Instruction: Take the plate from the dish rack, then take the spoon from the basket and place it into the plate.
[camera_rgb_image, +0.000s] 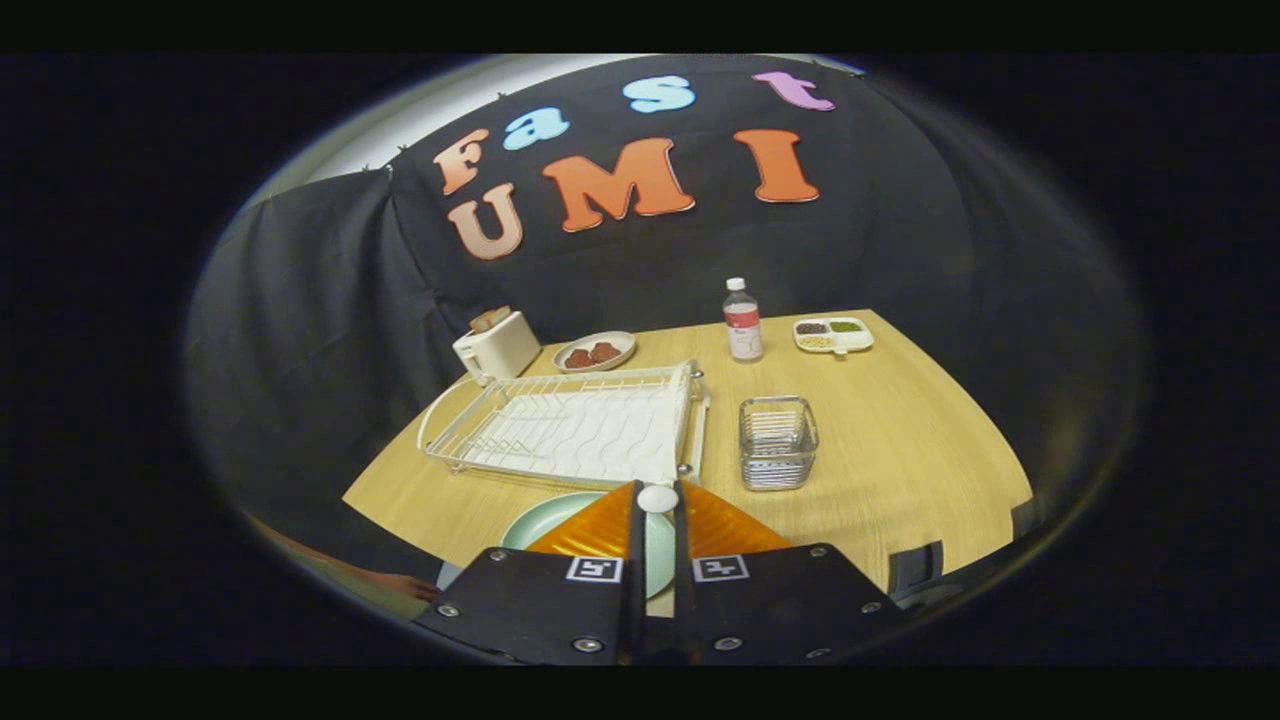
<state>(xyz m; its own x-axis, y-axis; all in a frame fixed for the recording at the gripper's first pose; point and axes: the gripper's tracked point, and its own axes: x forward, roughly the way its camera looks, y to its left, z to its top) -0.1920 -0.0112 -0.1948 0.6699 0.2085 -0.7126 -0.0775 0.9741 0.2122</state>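
Standing in a black-draped booth, the wooden desk (900, 450) carries a white dish rack (570, 425). The hand-held gripper (657, 497) pinches a white spoon (657, 497) above the pale-green plate (545, 520).

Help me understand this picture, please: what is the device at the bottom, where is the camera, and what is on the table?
The camera rides on a hand-held two-finger gripper and looks forward along its fingers. They are closed on a small white object, apparently the spoon; its handle is hidden. Beneath them a pale green plate lies on the wooden table. Just beyond is a white dish rack, with a wire basket beside it. Farther back stand a toaster, a bowl of food, a bottle and a divided tray.
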